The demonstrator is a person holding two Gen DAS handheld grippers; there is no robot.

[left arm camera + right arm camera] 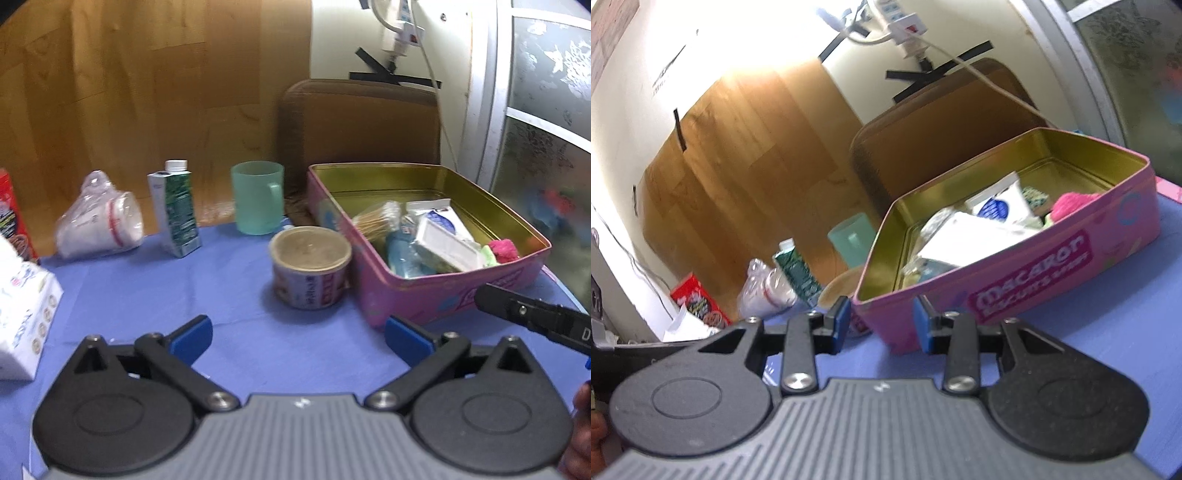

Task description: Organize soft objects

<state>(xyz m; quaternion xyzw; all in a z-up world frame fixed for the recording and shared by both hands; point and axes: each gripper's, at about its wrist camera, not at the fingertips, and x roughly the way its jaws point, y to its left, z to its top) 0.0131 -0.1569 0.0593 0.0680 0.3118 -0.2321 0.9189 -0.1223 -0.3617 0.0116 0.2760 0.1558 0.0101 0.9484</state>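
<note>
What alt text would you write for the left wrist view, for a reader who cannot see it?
The left gripper, jaws open and empty, hovers over a blue tablecloth facing an open pink tin that holds cotton swabs, packets and a pink cloth. A lidded can, green mug, small carton and bagged cups stand nearby.

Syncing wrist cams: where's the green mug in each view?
Left wrist: green mug upper centre, upright on the table's far edge, left of the pink tin.
Right wrist: mug centre-left, blurred, partly hidden behind the tin's left corner.
Shared landmark: the green carton left of the mug in both.
</note>
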